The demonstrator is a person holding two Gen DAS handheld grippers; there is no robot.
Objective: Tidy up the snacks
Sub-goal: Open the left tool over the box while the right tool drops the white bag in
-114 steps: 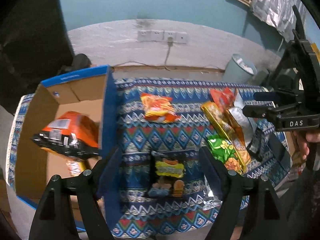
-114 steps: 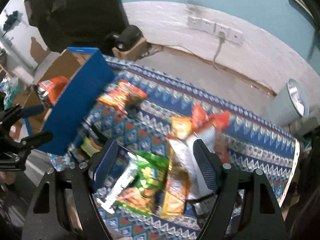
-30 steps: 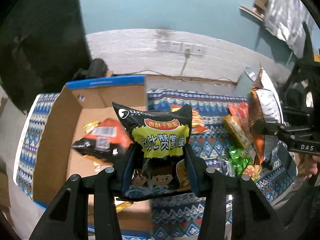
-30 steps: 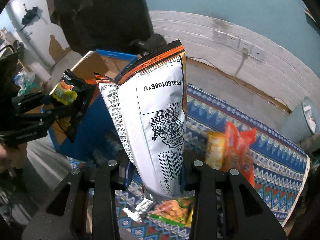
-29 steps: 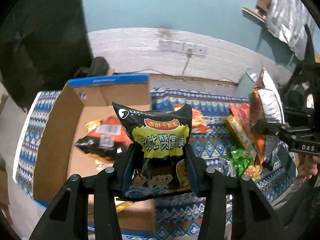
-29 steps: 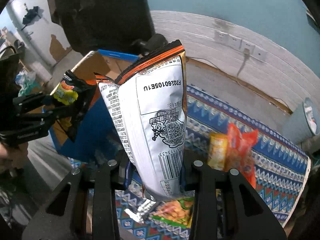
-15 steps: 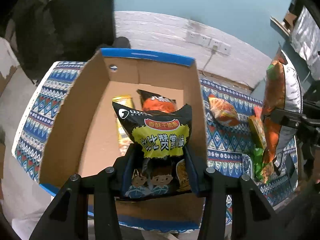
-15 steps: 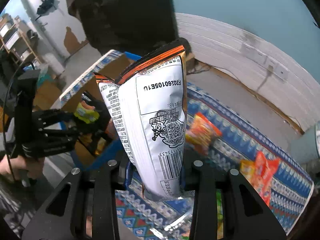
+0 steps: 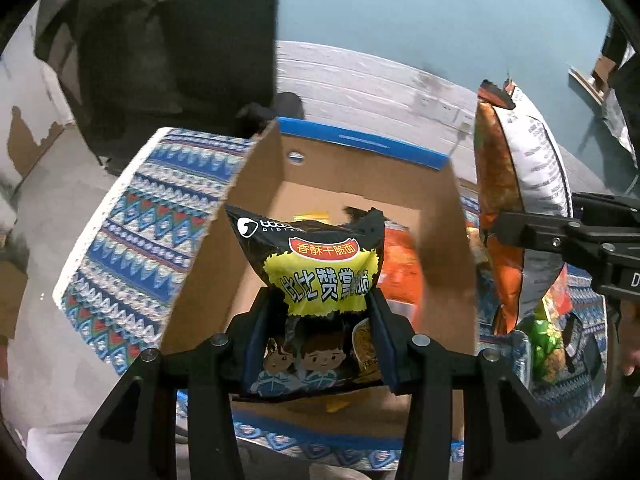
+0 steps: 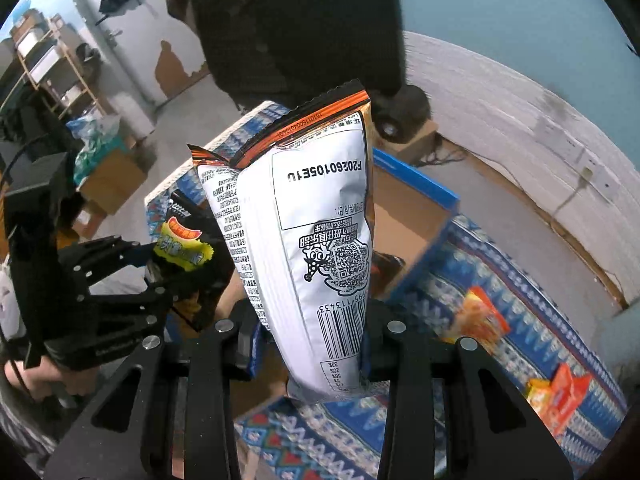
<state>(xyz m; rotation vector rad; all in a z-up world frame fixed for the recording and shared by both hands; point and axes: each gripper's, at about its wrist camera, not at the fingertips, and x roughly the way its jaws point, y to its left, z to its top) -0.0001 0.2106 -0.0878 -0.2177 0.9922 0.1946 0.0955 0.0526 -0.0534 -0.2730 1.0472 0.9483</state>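
Teal wall above a whitewashed lower band with sockets, peeling paint and shelving off to one side; bench [image 9: 132, 232] covered in a blue, white and red zigzag-patterned cloth. Cardboard box [image 9: 444, 240], open-topped with blue outer rim, stands on the bench directly ahead of and below the left tongs [image 9: 320, 344]. Left tongs: clenched on the lower half of a black-and-yellow noodle snack packet [image 9: 320, 272] printed with cartoon children, held upright over the box opening. Inside the box, beyond that packet: an orange packet [image 9: 400, 268] against the right wall and a yellow packet [image 9: 310, 216] partly hidden toward the far wall. Right tongs [image 10: 308, 344]: clenched on the lower end of a tall orange-and-silver snack bag [image 10: 312, 248], barcode and QR code facing the camera, upright, held to the right of the left tongs and just outside the box's right wall. Seen from the right tongs, the left tongs and their packet sit to the left, the box behind the bag. Loose snacks on the cloth to the right of the right tongs: an orange-yellow packet [image 10: 480, 320] near, two orange packets [image 10: 560, 396] farther right. Green packet [image 9: 548, 340] lies on the cloth below the right tongs. A hand [image 10: 40, 368] grips the left handle.
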